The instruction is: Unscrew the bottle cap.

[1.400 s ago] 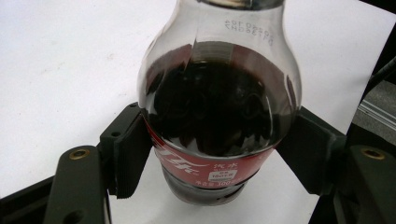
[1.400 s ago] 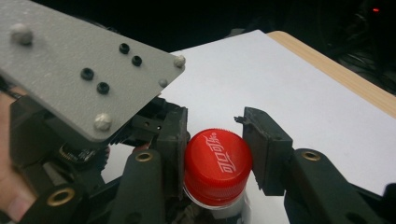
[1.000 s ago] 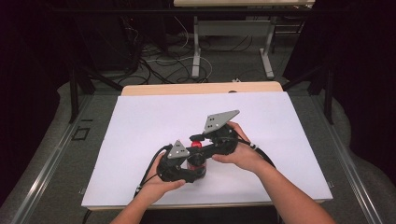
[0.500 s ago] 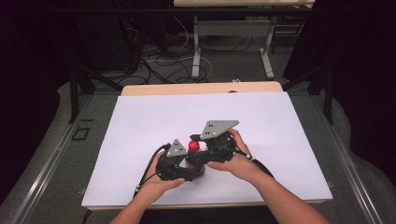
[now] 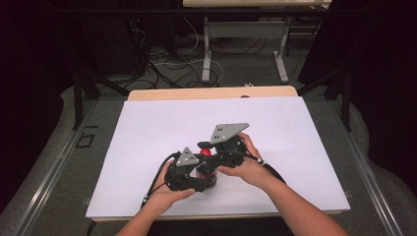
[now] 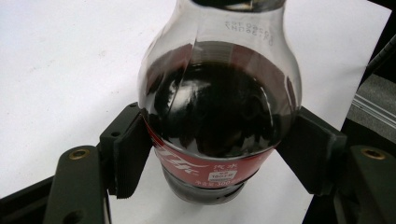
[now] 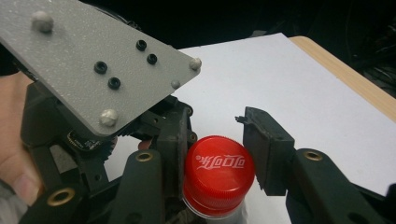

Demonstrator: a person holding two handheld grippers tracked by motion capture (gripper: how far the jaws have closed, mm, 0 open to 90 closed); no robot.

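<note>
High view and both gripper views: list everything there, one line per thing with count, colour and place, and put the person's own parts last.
Clear plastic cola bottle with dark drink and red label: one, upright near the front middle of the sheet, between the two grippers.
Red screw cap: one, on the bottle's neck.
White sheet: one, covering most of the tabletop.
Light wooden table: one, its far edge bare beyond the sheet.
Cables on the floor: several, dark and light, beyond the table.
Left gripper: one, black, jaws clamped on the bottle's body.
Right gripper: one, black with a grey plate, jaws closed on the cap.
Left hand, right hand: two, each holding its gripper.
</note>
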